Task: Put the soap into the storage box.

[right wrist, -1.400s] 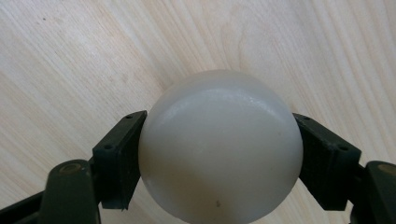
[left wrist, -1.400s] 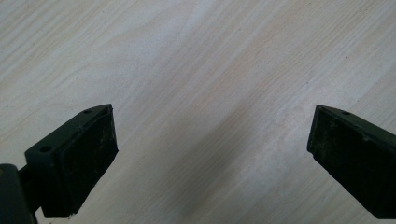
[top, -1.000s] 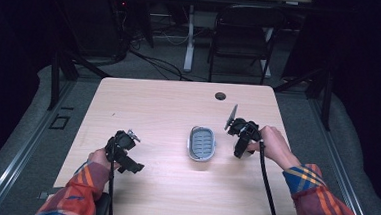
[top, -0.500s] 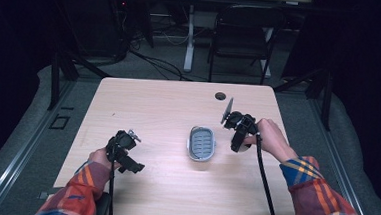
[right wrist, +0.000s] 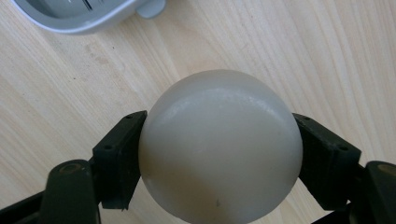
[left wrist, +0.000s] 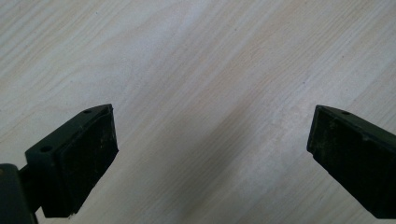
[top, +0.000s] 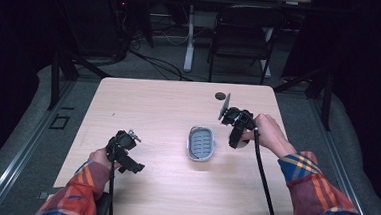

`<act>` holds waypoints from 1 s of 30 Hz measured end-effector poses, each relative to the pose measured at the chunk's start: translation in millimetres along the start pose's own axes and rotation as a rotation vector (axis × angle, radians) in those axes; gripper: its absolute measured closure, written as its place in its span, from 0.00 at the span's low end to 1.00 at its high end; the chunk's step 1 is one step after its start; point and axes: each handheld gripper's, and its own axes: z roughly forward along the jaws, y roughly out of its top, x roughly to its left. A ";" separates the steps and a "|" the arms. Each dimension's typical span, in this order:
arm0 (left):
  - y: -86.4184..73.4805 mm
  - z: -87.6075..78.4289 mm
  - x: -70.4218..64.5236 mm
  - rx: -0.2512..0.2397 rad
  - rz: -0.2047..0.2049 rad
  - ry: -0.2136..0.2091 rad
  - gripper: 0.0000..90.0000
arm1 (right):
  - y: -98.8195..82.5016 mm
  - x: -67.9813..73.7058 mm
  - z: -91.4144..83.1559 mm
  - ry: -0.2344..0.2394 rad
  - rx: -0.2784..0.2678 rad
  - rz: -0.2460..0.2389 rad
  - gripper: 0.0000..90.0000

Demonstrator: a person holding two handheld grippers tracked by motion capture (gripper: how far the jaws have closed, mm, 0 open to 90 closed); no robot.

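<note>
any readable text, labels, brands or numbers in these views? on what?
None readable.
White soap bar held in the right gripper: smooth, no embossing or print visible.
Grey soap dish: ribbed inside, no label legible.
Wooden table: wood grain only; the dark round spot near the far edge carries no lettering that can be made out.
Left gripper: plain black pads, no markings.

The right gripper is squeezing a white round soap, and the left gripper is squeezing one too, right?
Not quite. The right gripper does squeeze the white round soap, but the left gripper holds nothing: the left gripper view shows its jaws wide apart over the bare wooden table.
</note>
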 end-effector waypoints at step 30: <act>-0.8 0.3 0.2 -0.005 -0.002 -0.002 0.02 | 30.7 10.6 -21.8 -0.021 -0.011 -0.063 0.27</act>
